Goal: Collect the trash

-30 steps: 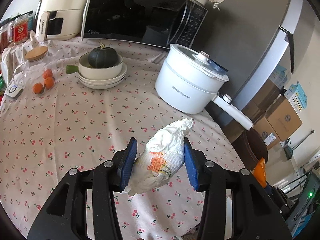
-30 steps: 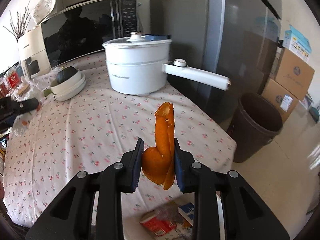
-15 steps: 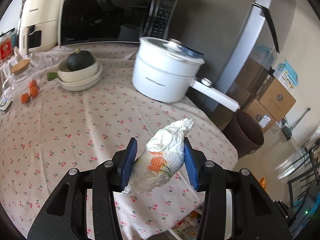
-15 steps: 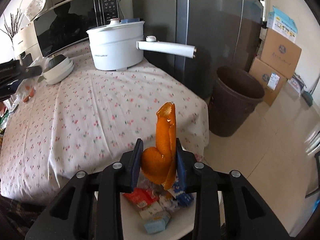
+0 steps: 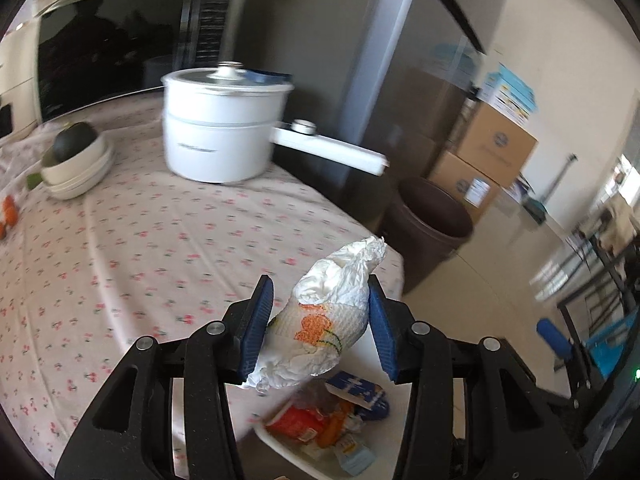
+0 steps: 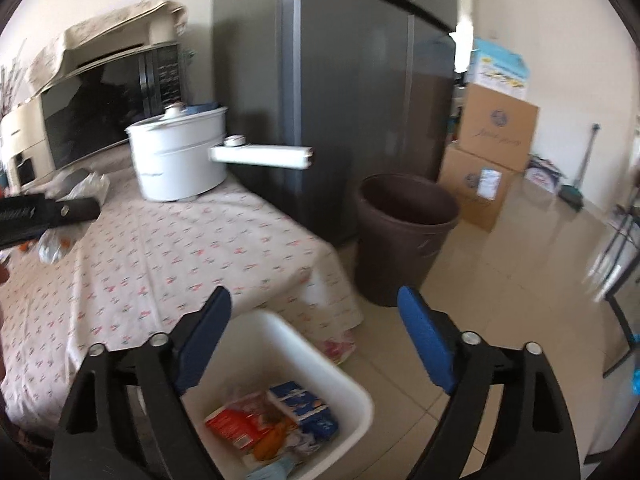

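Observation:
My left gripper (image 5: 320, 320) is shut on a crumpled white paper towel (image 5: 332, 300) with an orange print. It holds the towel past the table's edge, above a white trash bin (image 5: 276, 440) on the floor. My right gripper (image 6: 312, 296) hovers over the same white trash bin (image 6: 352, 392); its jaws are opening wide and nothing is between them. An orange peel (image 6: 272, 442) lies in the bin among a red packet (image 6: 232, 428) and a blue carton (image 6: 304, 404). The left gripper's black body (image 6: 48, 212) shows at the left edge of the right wrist view.
The table (image 5: 120, 248) has a floral cloth and carries a white pot (image 5: 220, 140) with a long handle, stacked bowls with a dark squash (image 5: 76, 156) and a microwave (image 5: 120, 48). A brown bin (image 6: 404, 232), a grey fridge (image 6: 340, 80) and cardboard boxes (image 6: 496, 136) stand beyond it.
The right gripper opened and let go of the orange peel, which now lies in the white bin. Both grippers swung from over the table to its edge; the left still grips the paper towel.

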